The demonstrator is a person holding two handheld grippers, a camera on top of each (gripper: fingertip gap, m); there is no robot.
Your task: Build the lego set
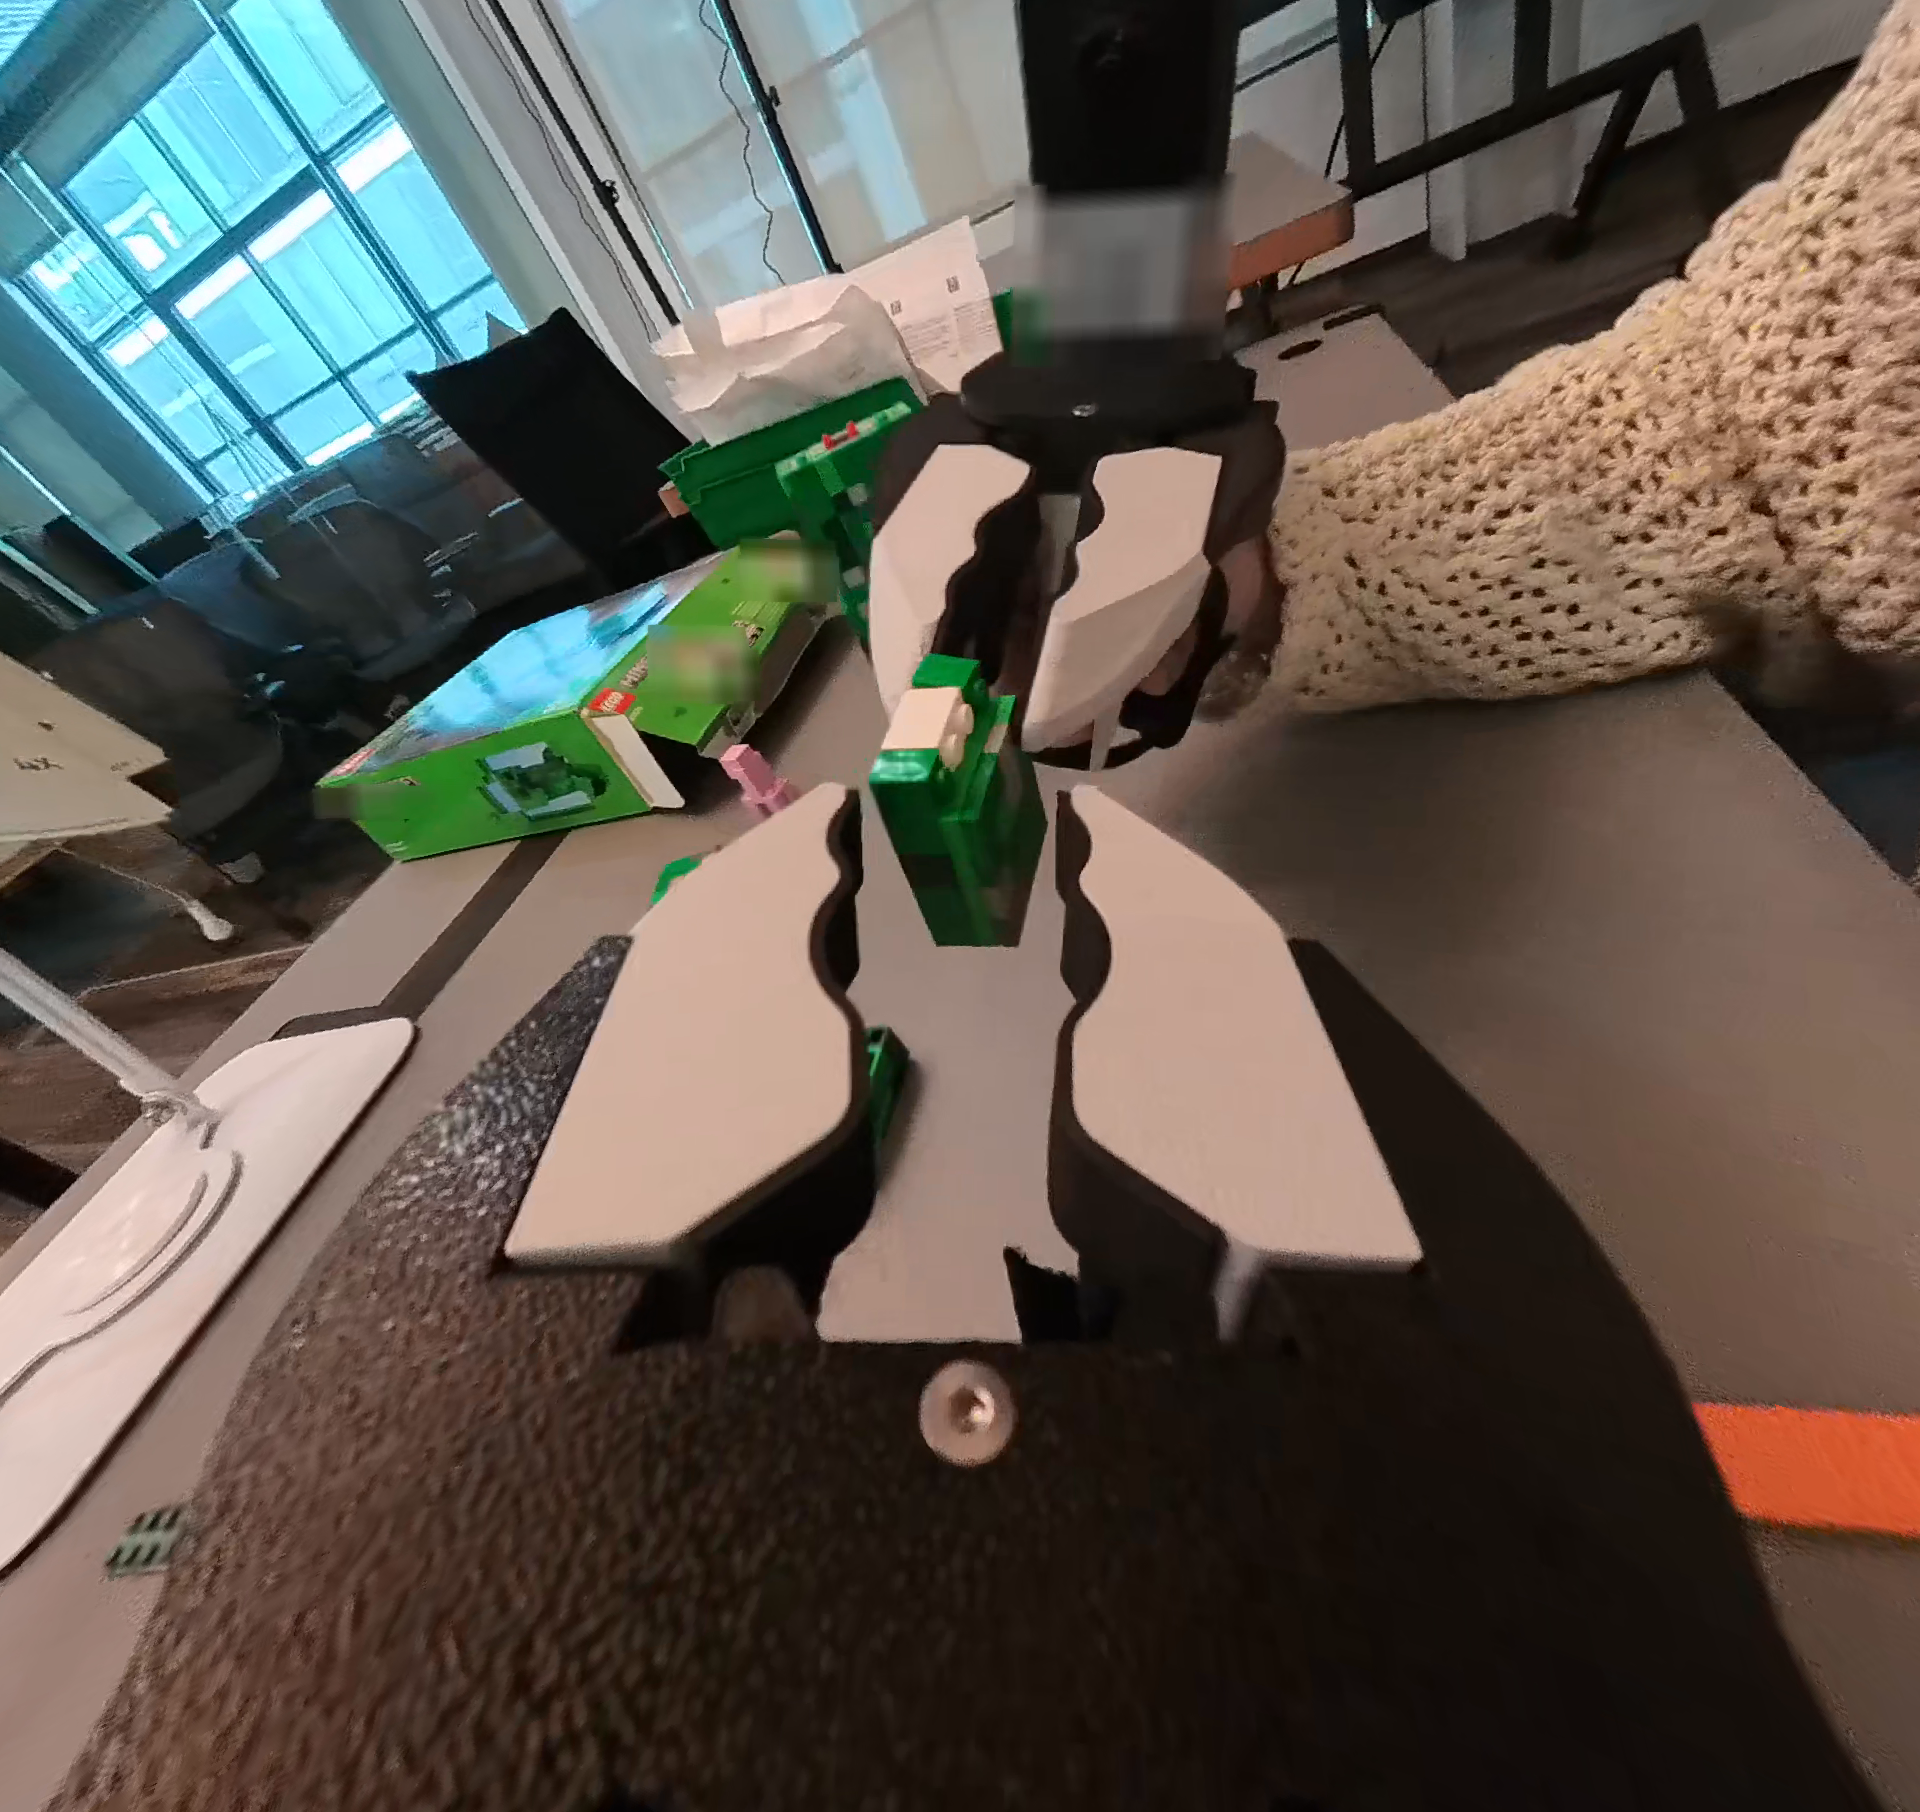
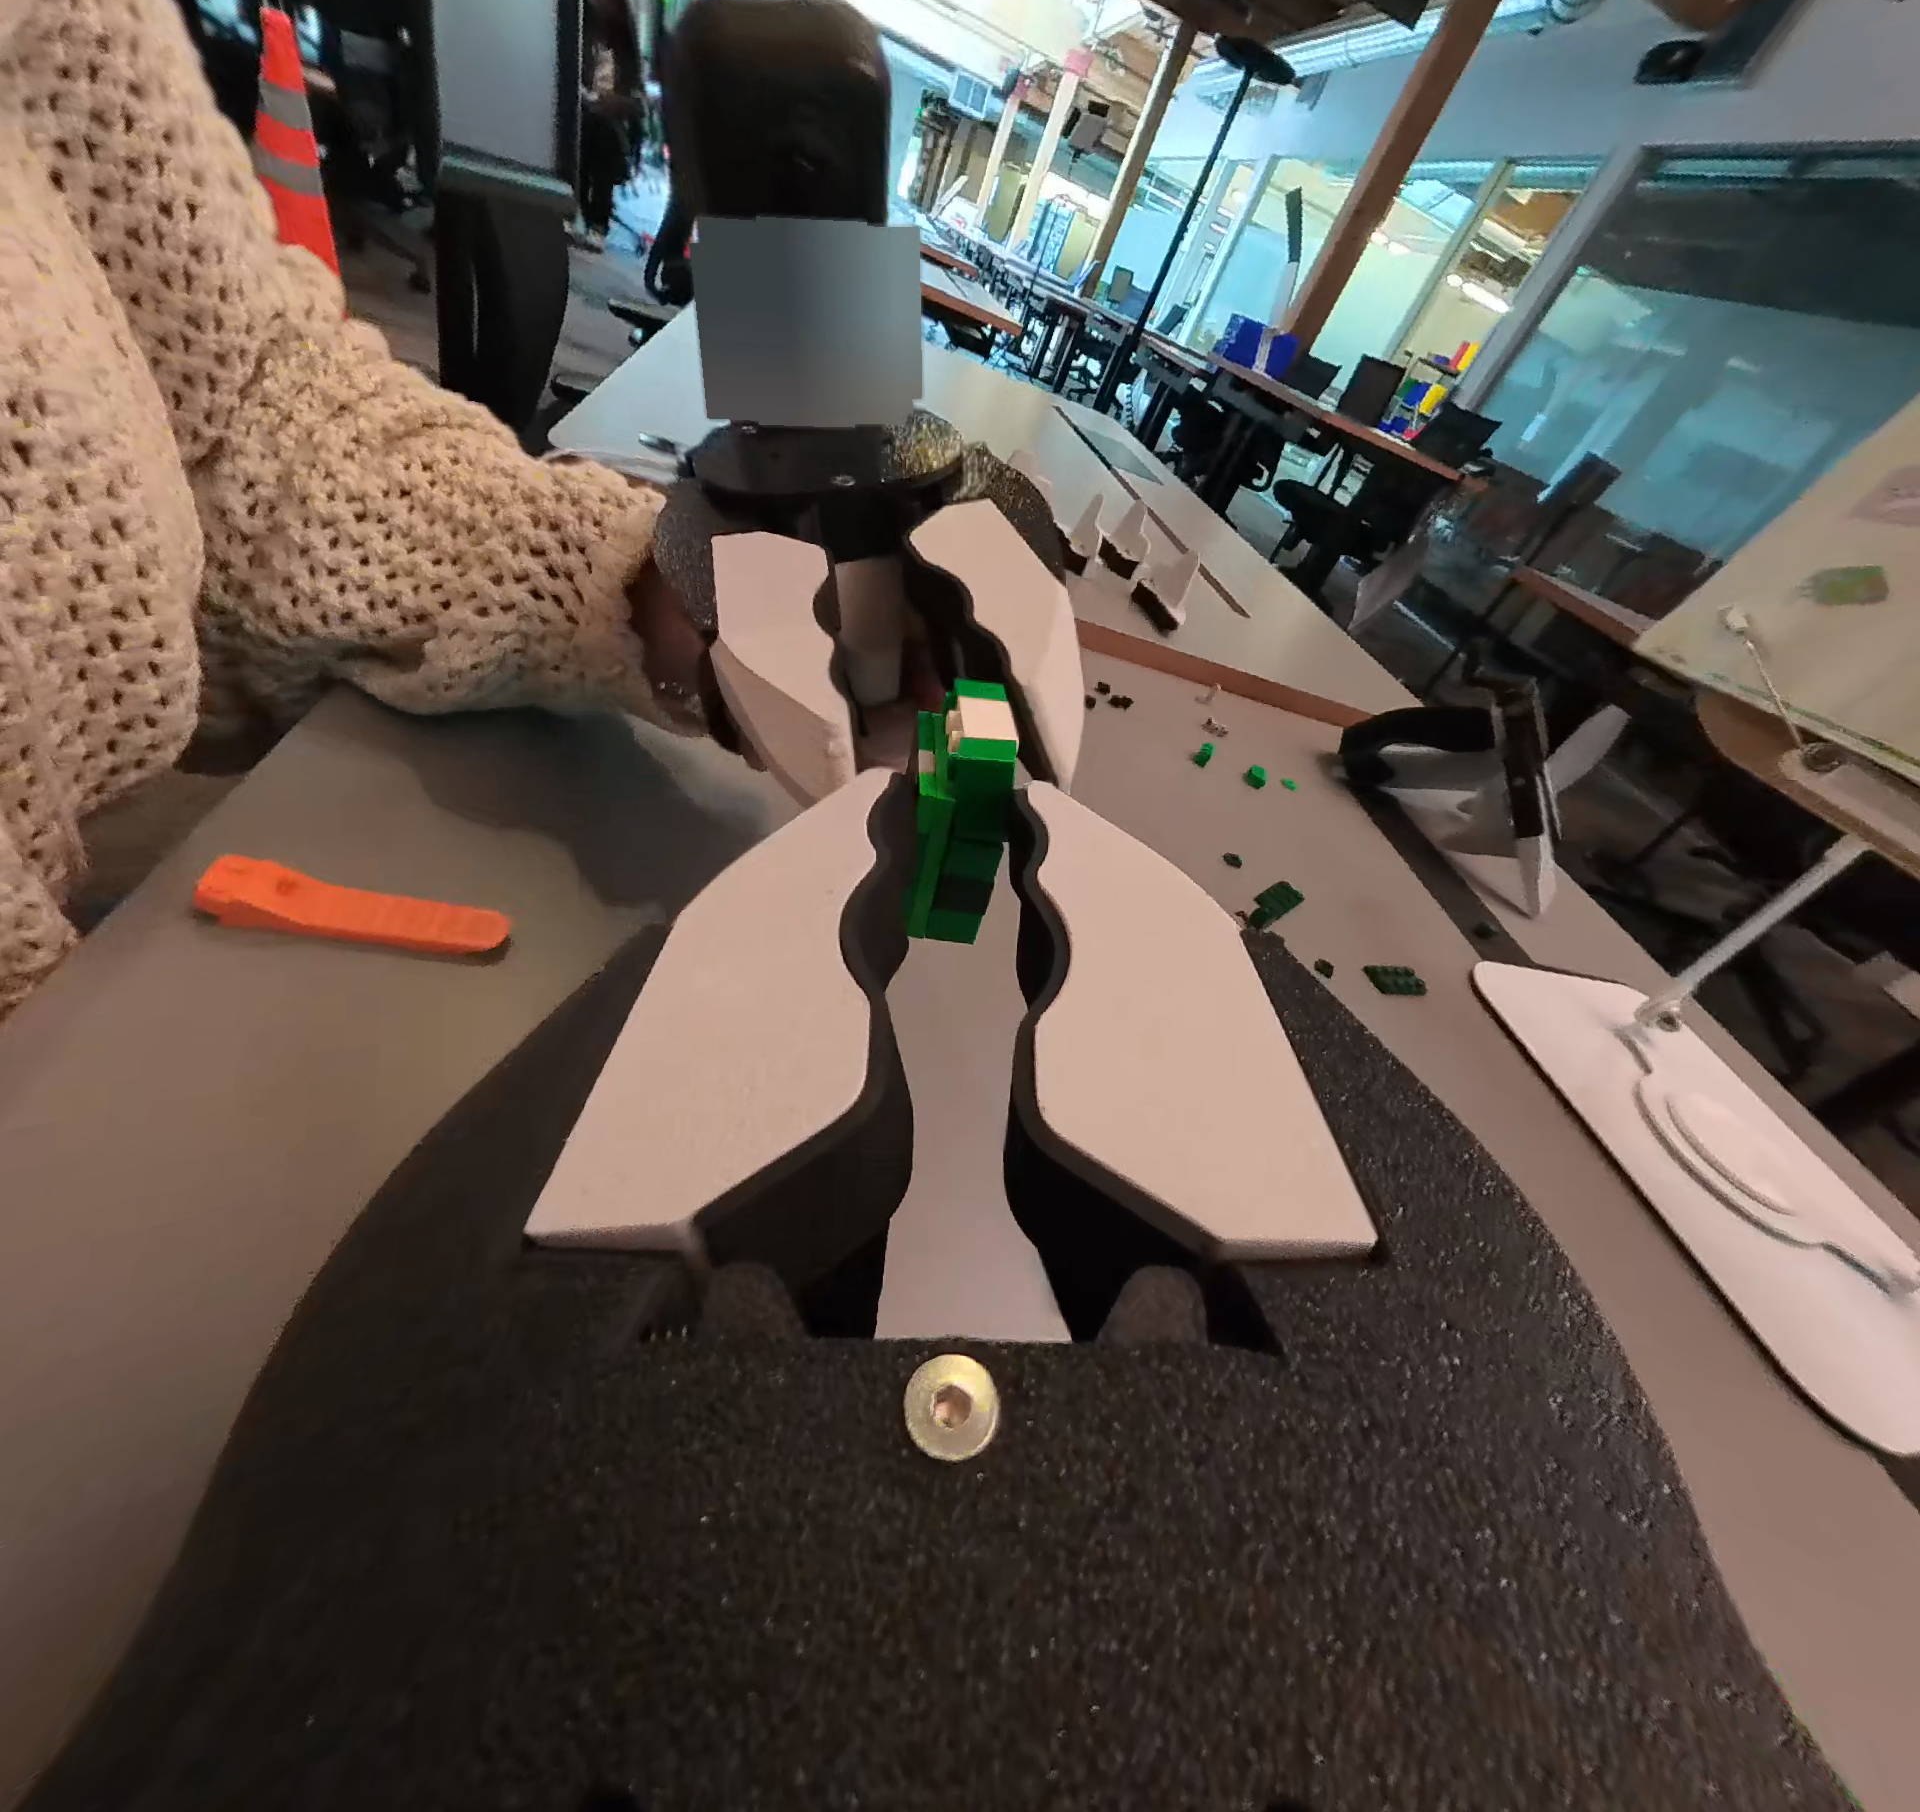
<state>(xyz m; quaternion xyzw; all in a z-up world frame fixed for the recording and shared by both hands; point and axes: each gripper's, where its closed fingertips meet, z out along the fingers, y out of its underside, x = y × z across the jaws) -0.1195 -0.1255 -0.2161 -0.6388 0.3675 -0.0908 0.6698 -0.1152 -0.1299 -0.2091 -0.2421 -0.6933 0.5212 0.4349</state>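
Grippers facing, green lego figure [image 2: 956, 817] seemingly pinched

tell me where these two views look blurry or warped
Left wrist view: orange strip smeared by blur, window frames bowed by the wide lens. Right wrist view: sharp green brick figure; roof posts lean, fisheye.

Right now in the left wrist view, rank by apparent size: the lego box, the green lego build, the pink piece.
1. lego box
2. green lego build, nearer the camera, so unsure
3. pink piece
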